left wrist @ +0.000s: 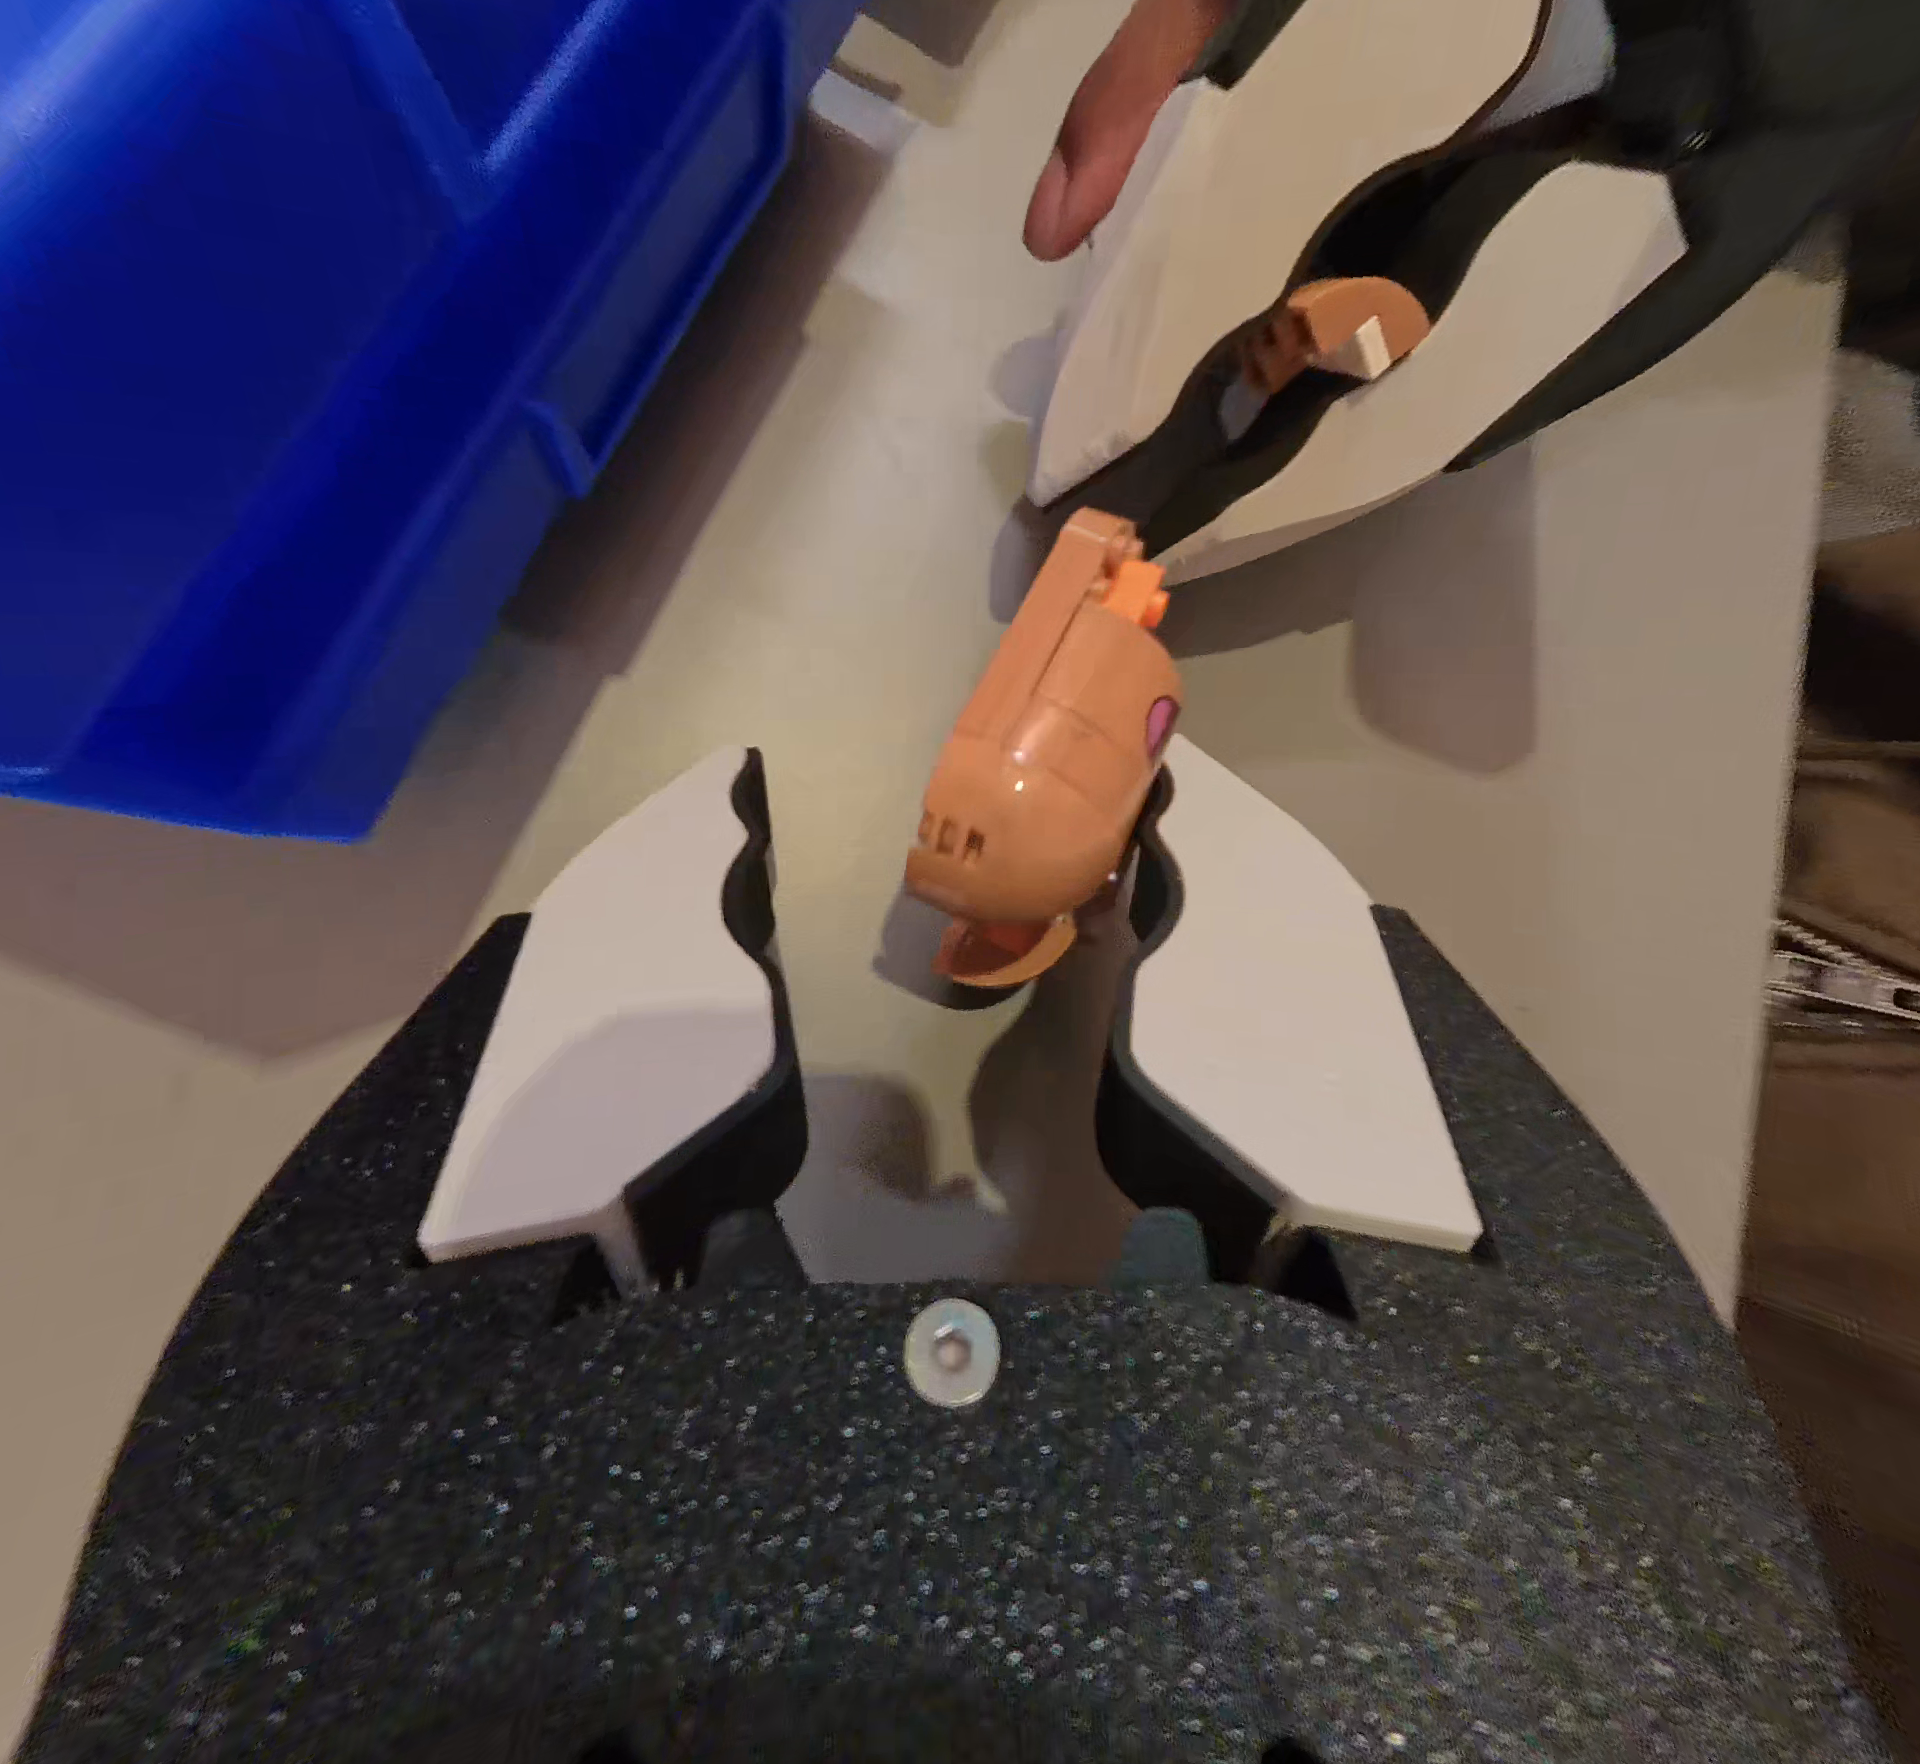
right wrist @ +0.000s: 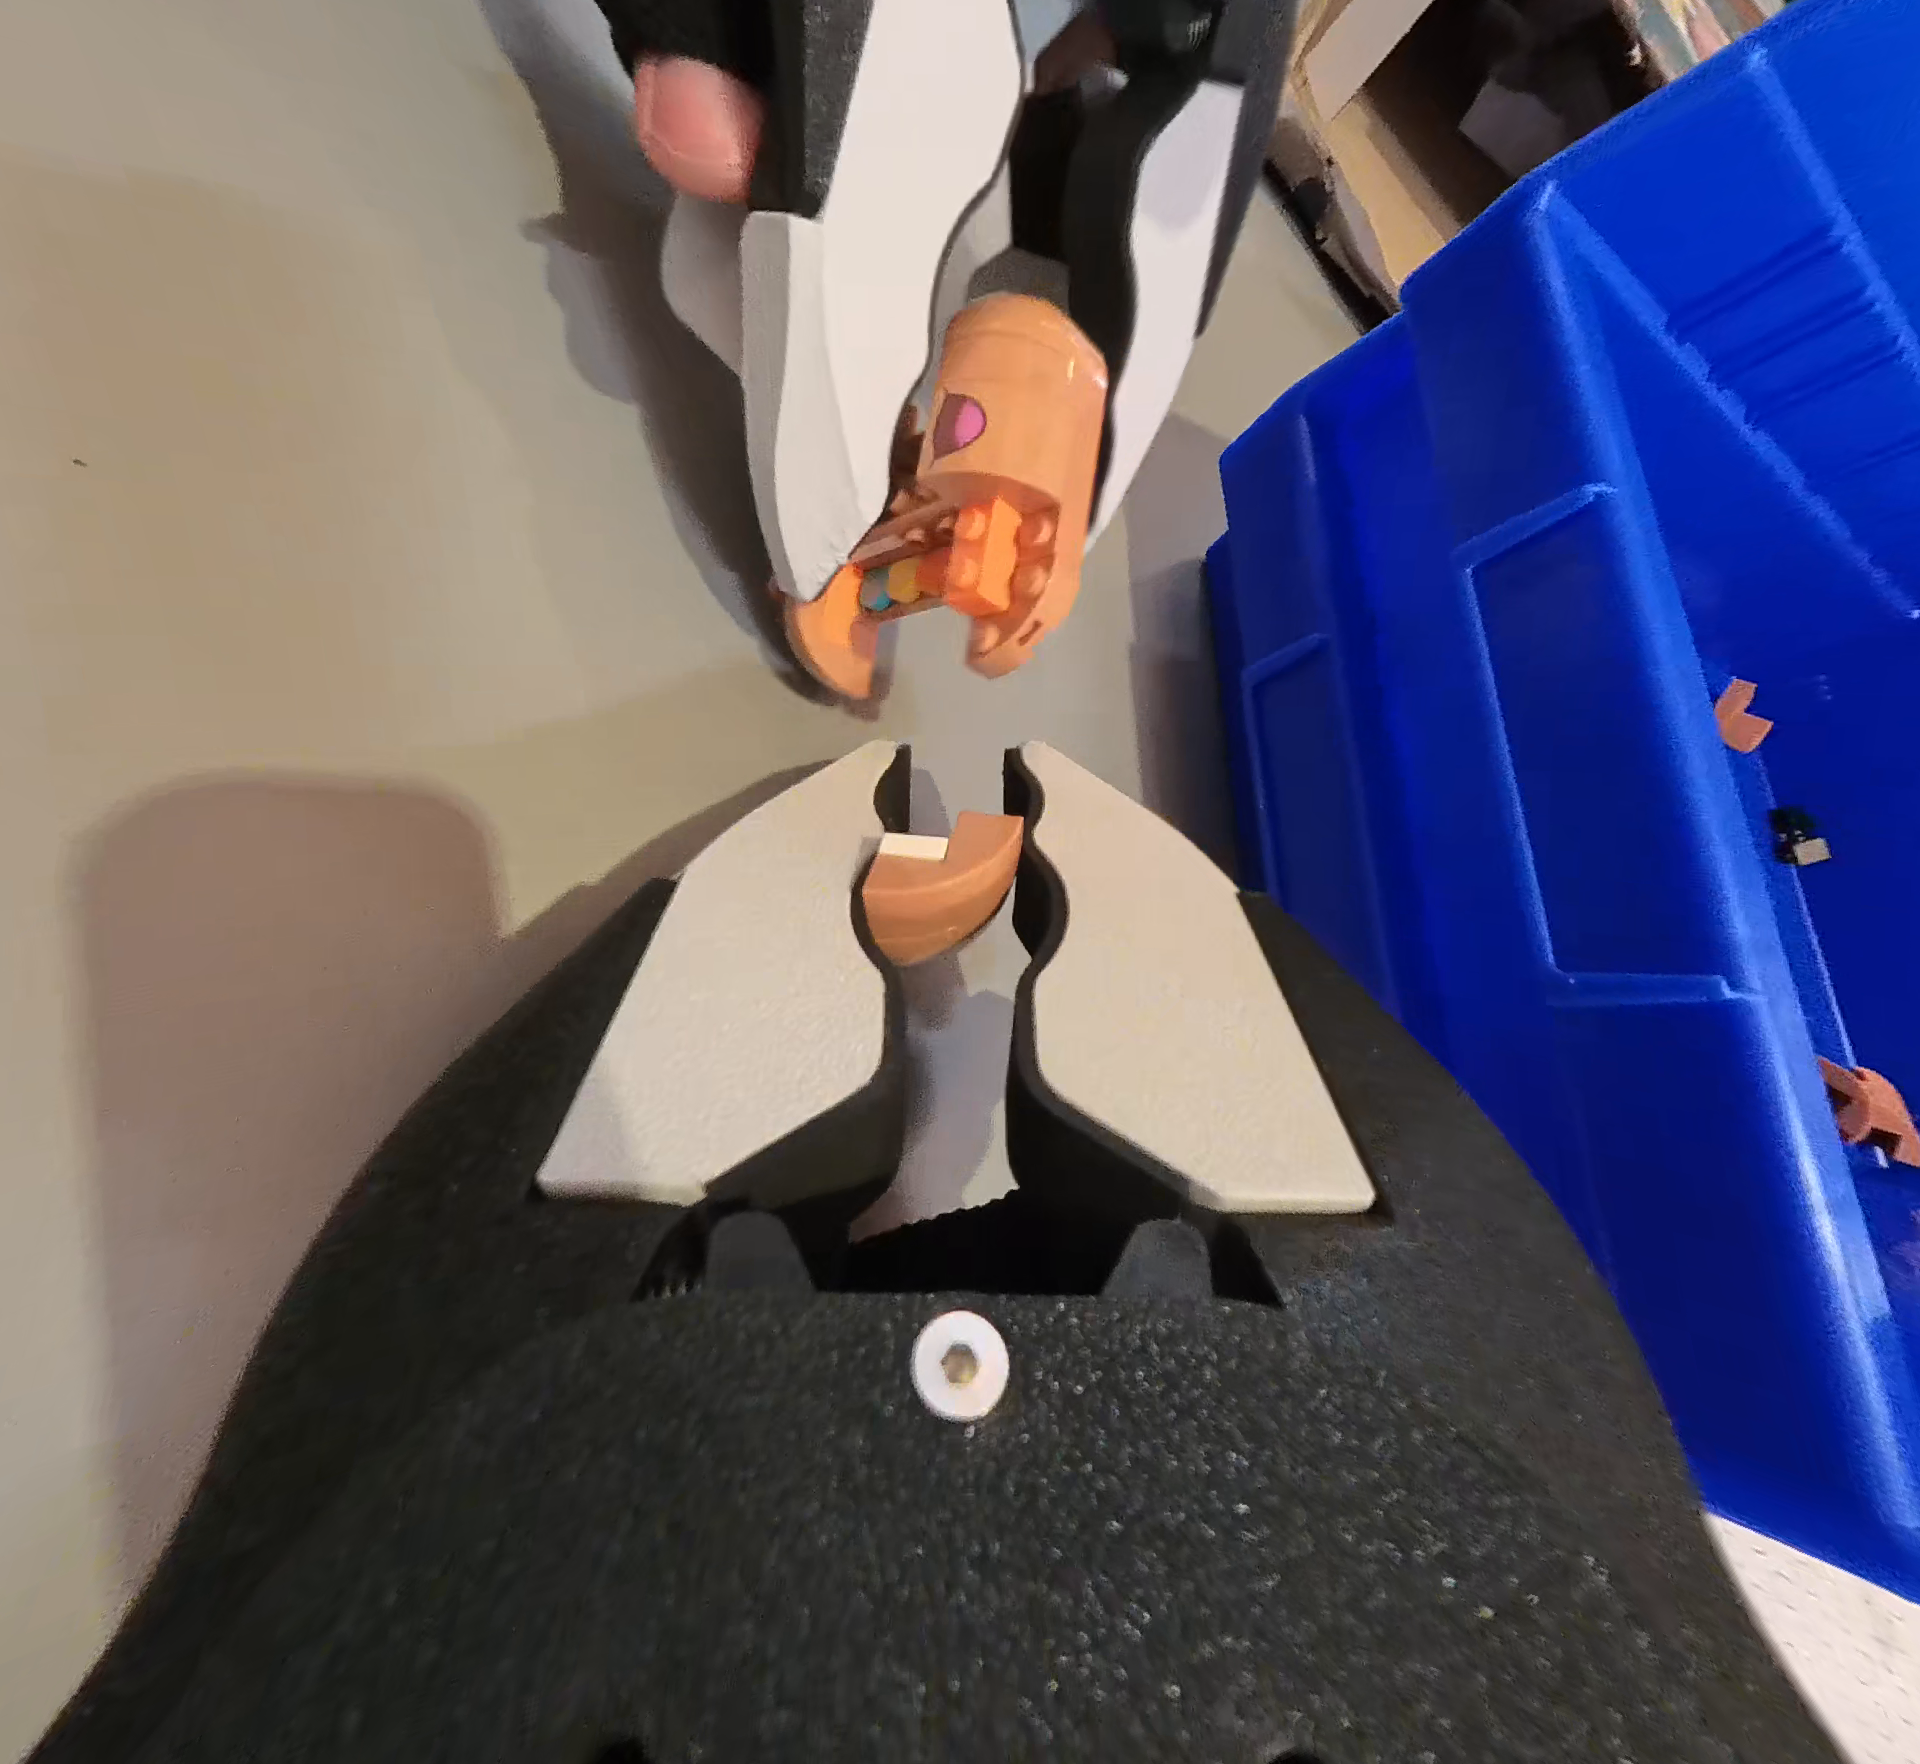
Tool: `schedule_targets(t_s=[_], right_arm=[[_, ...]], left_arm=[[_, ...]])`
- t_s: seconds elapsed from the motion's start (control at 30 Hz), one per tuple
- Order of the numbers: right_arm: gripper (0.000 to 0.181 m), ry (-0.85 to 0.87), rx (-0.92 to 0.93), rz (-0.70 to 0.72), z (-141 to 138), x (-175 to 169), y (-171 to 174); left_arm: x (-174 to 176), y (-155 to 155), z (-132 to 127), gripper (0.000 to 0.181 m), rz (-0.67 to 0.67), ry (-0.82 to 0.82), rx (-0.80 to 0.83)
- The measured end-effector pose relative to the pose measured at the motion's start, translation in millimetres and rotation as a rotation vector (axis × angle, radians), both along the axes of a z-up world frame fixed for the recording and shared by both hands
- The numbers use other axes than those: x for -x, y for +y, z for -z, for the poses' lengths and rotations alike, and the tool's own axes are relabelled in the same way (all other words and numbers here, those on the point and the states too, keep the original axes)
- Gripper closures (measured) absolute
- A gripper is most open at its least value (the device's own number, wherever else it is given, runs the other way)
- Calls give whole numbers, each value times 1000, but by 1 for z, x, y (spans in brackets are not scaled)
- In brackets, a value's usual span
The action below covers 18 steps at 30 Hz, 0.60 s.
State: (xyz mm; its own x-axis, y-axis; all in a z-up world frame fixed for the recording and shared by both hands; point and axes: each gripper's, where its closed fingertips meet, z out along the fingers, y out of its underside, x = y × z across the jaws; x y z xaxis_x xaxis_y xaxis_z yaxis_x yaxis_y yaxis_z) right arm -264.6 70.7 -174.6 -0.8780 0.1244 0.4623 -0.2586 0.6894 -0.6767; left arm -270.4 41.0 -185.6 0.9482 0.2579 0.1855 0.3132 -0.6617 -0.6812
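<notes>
A: What is the left gripper (left wrist: 956,841) doing?

B: Its jaws are standing apart. The tan toy (left wrist: 1049,758) is leaning on the right finger only, in the centre of the left wrist view, and its lower end is near the beige table (left wrist: 260,1143). From this view I cannot tell if the toy is really being gripped.

A: Is the right wrist view helping?

B: A little. There the left gripper (right wrist: 935,571) is coming down from the top centre, and the toy (right wrist: 997,467) is sitting between its fingers. This view is also showing the toy's open end with orange studs and small coloured parts inside, which the left view is hiding.

A: And the right gripper (right wrist: 956,779)?

B: It is clenching a small curved tan piece (right wrist: 935,893) with a white tile on it, at the centre of the frame. In the left view the same piece (left wrist: 1340,332) is appearing at the upper right.

A: Anything else?

B: A blue bin (left wrist: 364,260) is filling the upper left of the left view. Only the right view is showing brown bricks (right wrist: 1870,1106) in it and a torn cardboard box (right wrist: 1382,52) at the upper right.

A: Any writing?

B: None that I can read.
</notes>
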Motion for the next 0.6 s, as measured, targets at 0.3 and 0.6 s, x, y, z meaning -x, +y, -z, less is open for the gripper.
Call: schedule_targets(t_s=[0.3,0.6], right_arm=[[164,-32,9,-27,0,-5,-1],[164,95,98,14,-24,5,-3]], left_arm=[[15,-8,-8,110,-55,95,-9],[-14,21,-65,139,69,285,-282]])
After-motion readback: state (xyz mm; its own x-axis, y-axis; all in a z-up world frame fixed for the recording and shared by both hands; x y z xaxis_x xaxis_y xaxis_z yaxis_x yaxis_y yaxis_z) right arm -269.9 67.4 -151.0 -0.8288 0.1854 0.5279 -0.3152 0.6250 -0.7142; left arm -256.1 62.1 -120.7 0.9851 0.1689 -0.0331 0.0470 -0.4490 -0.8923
